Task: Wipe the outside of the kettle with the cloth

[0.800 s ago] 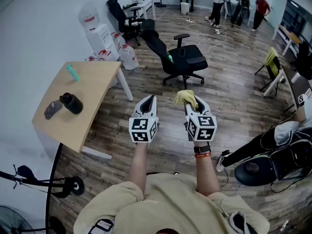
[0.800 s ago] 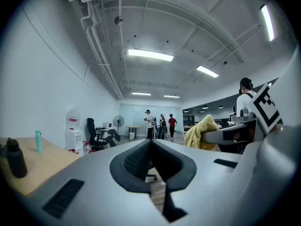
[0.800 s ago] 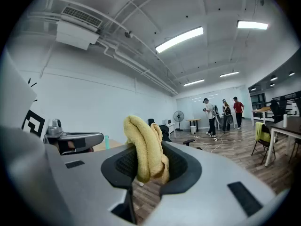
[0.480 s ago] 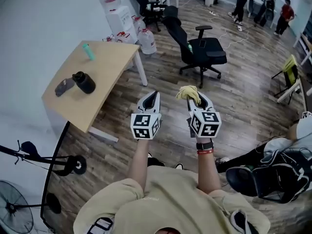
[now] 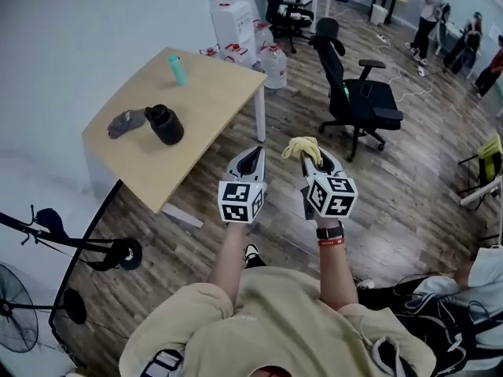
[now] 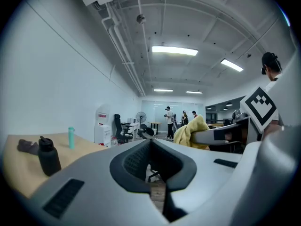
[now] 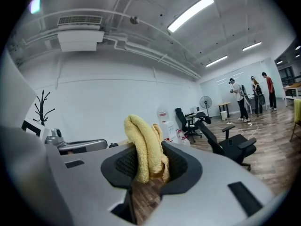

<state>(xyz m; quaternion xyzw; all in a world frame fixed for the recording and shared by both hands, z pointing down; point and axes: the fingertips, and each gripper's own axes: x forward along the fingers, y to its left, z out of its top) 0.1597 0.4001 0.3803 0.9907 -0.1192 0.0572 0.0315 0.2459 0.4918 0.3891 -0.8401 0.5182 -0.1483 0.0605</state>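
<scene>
fingers (image 7: 120, 166) of right gripper (image 7: 147, 149) pinch folded nubby yellow cloth (image 7: 140, 132)

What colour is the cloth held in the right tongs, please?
Yellow; the cloth shows best in the right gripper view.

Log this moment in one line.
left tongs shut, empty | right tongs shut on cloth | kettle on table, apart from both | wipe not yet begun
</scene>
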